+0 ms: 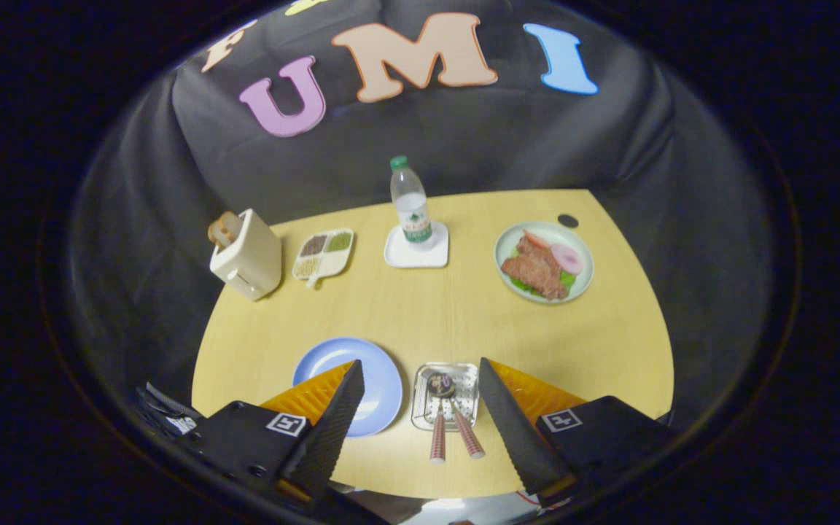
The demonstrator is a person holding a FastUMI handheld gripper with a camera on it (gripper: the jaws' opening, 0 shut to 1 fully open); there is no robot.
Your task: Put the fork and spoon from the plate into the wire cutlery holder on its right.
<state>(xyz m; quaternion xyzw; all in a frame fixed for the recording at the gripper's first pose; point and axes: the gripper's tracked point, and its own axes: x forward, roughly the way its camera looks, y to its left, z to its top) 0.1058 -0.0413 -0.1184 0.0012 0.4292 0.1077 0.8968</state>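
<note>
Fork and spoon (453, 435) already stand in the wire cutlery holder (446, 394) (blue plate (380, 383) bare); the tool (420, 423) gapes wide, holding nothing, so it seems only withdrawing remains.

One bench (464, 321) is carrying everything. Two plates are sitting on it: one blue plate (383, 379) at lower centre and one plate of food (580, 281) at the right. One wire cutlery holder (420, 408) is holding two striped handles (438, 441). One water bottle (410, 204) is standing on one white coaster (398, 255). One toaster (249, 255) and one divided dish (324, 255) are sitting at the left. One gripper (420, 423), fingers spread apart, is showing at the bottom.
</note>
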